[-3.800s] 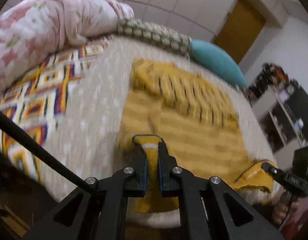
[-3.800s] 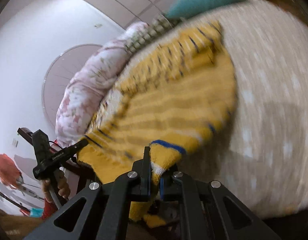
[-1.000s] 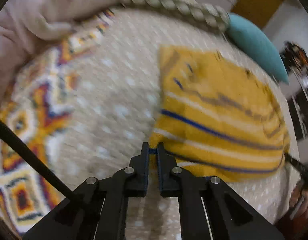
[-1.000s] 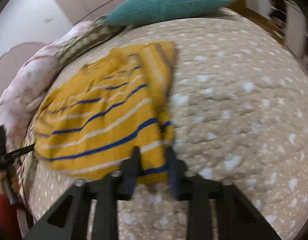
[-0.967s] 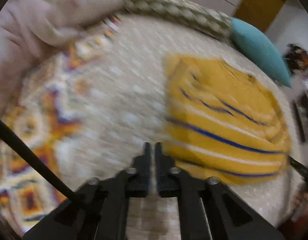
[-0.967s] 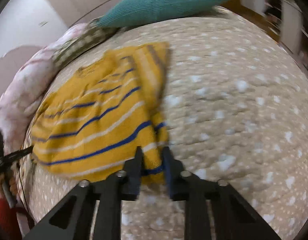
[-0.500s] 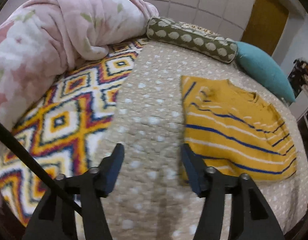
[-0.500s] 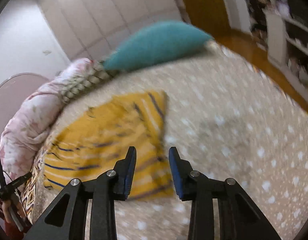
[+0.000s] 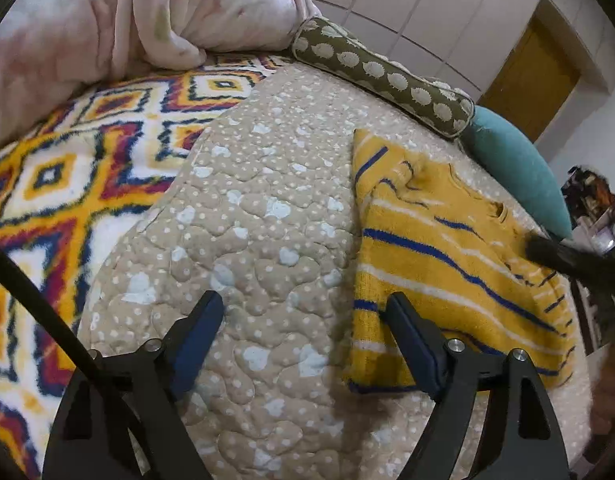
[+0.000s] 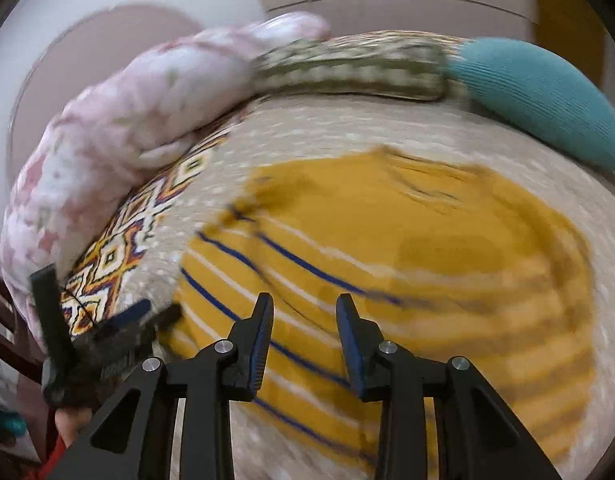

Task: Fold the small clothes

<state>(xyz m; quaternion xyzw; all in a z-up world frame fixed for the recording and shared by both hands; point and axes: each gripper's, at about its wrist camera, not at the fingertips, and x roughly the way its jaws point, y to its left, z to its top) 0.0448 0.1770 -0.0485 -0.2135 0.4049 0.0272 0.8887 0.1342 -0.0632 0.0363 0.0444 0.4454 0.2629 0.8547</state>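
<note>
Yellow knit sweater with blue and white stripes (image 9: 447, 264), which we were pinching at its near edge a second ago, now lies folded flat on the beige quilted bedspread (image 9: 259, 216). Our left hand-held gripper (image 9: 303, 320) has just spread wide and holds nothing; our right hand-held gripper (image 10: 304, 316) hovers over the cloth, jaws parted, empty. We judge this fold finished. Beyond lie a pink floral duvet (image 9: 147, 12), a teal pillow (image 9: 519, 176) and a wooden door (image 9: 535, 80).

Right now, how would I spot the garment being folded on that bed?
Find the beige dotted quilt covering the bed. Near the teal pillow lies a knitted sweater: the only mustard-yellow thing there, crossed by blue and white stripes.
</note>
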